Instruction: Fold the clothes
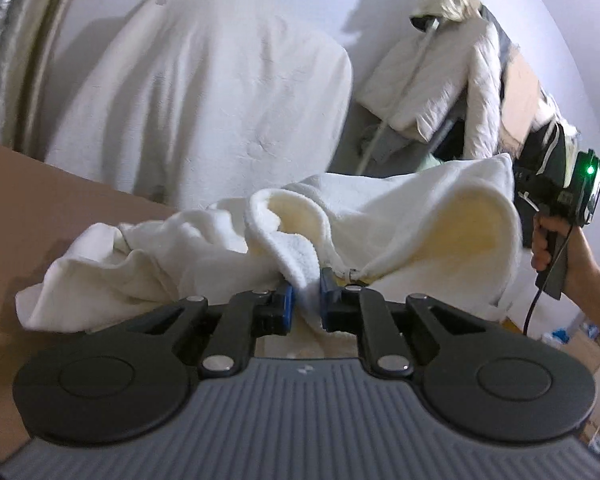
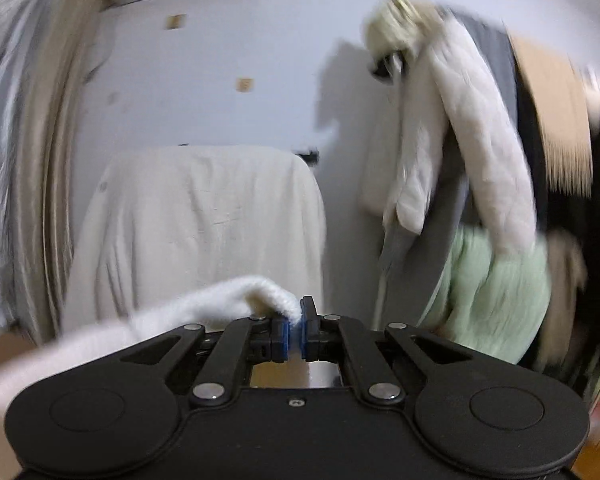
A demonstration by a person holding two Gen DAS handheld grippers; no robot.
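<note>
Both blue pads of the left gripper (image 1: 305, 302) pinch a fold of the white fleece garment (image 1: 380, 216), lifted over the brown table (image 1: 28, 216). Right hand (image 1: 548, 246) grips its handle. Blurred, the right gripper (image 2: 295, 334) seems clamped on the fleece edge (image 2: 256, 292); no readable labels.

We have two fisheye views, each mounted behind its own gripper and looking forward along the jaws. The left wrist view faces nearly level across the brown desk (image 1: 32, 208), close on the white fleece garment (image 1: 380, 224), with the right gripper (image 1: 560, 196) at its right edge. The right wrist view sits higher, nearly level, and is blurred. Both share the white wall (image 2: 228, 40), the draped white sheet (image 2: 196, 232) and the hanging quilted jacket (image 2: 472, 152).
</note>
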